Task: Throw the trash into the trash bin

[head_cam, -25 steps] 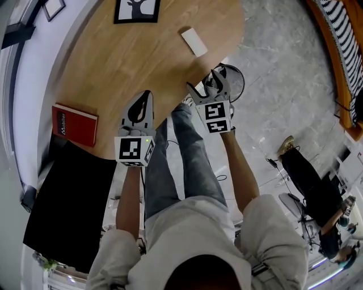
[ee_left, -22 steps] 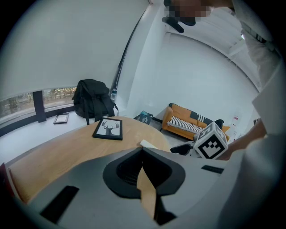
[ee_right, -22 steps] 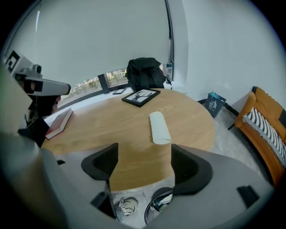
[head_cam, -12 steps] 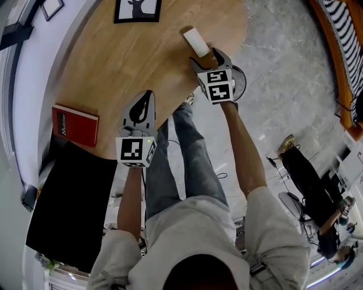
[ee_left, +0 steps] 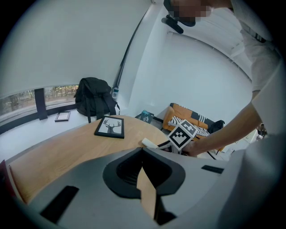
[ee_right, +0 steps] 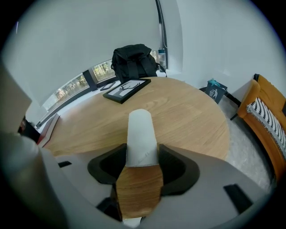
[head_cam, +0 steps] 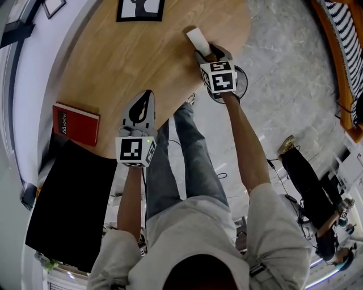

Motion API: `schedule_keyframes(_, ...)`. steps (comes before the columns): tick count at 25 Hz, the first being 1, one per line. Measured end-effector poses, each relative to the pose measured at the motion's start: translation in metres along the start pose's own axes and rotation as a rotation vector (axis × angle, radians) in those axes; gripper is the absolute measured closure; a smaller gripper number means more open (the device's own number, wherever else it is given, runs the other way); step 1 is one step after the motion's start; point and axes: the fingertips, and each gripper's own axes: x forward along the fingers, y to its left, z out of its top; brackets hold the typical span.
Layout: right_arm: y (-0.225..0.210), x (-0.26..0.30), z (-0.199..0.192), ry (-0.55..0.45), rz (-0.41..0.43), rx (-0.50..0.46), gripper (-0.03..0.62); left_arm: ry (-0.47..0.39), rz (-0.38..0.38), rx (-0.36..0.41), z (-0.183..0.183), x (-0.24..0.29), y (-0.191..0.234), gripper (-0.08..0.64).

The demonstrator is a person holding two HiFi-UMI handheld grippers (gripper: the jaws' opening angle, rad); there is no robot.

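Observation:
A flat white piece of trash (head_cam: 197, 38) (ee_right: 142, 134) lies near the right edge of the round wooden table (head_cam: 142, 56). My right gripper (head_cam: 209, 54) (ee_right: 142, 152) points steeply down over it. Its jaws have just been closing, and the pads now touch both sides of the piece's near end. The left gripper view shows the same piece (ee_left: 148, 143) beside the right gripper's marker cube. A round black wire trash bin (head_cam: 244, 85) stands on the floor just beyond the table edge, partly hidden by the right gripper. My left gripper (head_cam: 146, 97) (ee_left: 143, 151) hovers shut and empty over the table's near edge.
A red book (head_cam: 75, 124) lies at the table's left edge and a framed deer picture (head_cam: 140, 9) (ee_right: 127, 90) at its far side. A black backpack (ee_right: 134, 60) sits by the window. A black panel (head_cam: 68, 204) stands lower left, an orange sofa (ee_right: 263, 120) to the right.
My right gripper has moved away from me and down, from above the bin to the white piece on the table, and its jaws have narrowed onto it. The left gripper has stayed put.

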Motion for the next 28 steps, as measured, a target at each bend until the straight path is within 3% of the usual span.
schedule_keyframes(13,0.002,-0.014,0.01,-0.055,0.003,-0.02,0.38,0.003,-0.006,0.009,-0.002,-0.001,-0.004,0.541)
schedule_keyframes(28,0.059,-0.11,0.011,-0.244,0.017,0.021,0.382,0.005,-0.038,0.044,0.001,0.003,-0.02,0.541)
